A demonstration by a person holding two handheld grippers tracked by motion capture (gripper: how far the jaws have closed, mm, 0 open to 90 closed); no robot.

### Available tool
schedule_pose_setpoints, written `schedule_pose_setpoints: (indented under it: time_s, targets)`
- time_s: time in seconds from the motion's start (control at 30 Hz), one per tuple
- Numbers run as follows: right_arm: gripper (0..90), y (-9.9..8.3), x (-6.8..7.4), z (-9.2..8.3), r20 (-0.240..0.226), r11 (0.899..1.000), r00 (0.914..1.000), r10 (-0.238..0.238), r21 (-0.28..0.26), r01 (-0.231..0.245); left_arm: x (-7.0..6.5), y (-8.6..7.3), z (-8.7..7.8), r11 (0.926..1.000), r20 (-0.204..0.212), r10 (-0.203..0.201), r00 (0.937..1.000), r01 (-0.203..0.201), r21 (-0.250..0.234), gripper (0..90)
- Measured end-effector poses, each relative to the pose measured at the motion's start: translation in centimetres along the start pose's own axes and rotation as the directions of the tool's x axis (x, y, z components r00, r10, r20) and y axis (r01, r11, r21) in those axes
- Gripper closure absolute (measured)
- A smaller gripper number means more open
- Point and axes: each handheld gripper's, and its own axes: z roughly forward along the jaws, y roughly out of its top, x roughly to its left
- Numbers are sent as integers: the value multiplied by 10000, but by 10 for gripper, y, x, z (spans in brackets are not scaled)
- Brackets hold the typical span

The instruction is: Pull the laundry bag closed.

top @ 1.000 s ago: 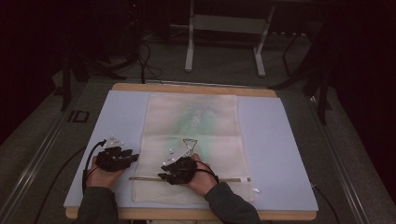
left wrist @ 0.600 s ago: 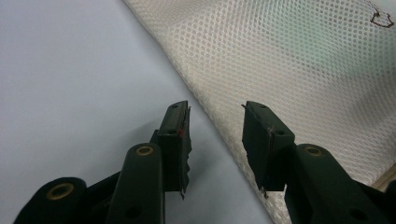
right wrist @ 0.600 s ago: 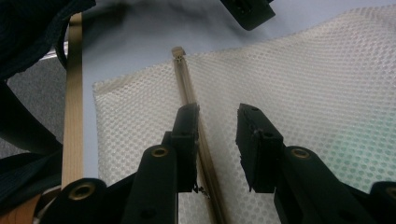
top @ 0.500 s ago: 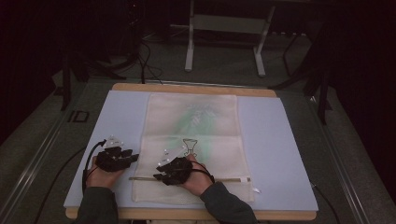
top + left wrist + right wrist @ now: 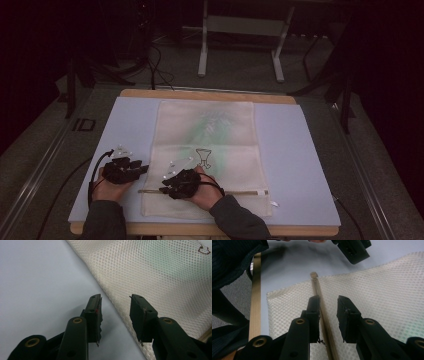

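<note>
The mesh bag (image 5: 205, 155) lies flat along the middle of the desk (image 5: 300, 150), reaching its near edge. The right gripper (image 5: 328, 312) has been closing; its jaws straddle the zipper strip (image 5: 322, 305), unpinched. The left gripper (image 5: 115, 312) jaws stand spread at the bag's left edge.

Ahead of you a dim room, grey carpet floor (image 5: 300, 70), a pale metal stand (image 5: 240, 30) beyond your wooden table (image 5: 210, 94), black cables (image 5: 155, 60) trailing left, dark frame legs (image 5: 345, 95) at right, blue mat (image 5: 295, 150) brightly lit.
</note>
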Motion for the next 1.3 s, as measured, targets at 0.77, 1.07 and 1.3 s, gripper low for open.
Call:
schedule_pose_setpoints:
  time_s: [0.77, 1.07, 1.3]
  targets:
    - [680, 15, 4, 21, -326, 10000, 9994, 61, -25, -62, 3, -1, -1, 9998, -5, -155, 9999, 155, -123, 610]
    - [678, 21, 5, 30, -456, 10000, 9990, 39, -44, -42, 3, -1, -1, 9998, -4, -165, 9999, 164, -117, 611]
    - [696, 24, 7, 36, -467, 10000, 9989, -69, -6, 69, 3, -1, -1, 9998, 3, -167, 9999, 167, -116, 611]
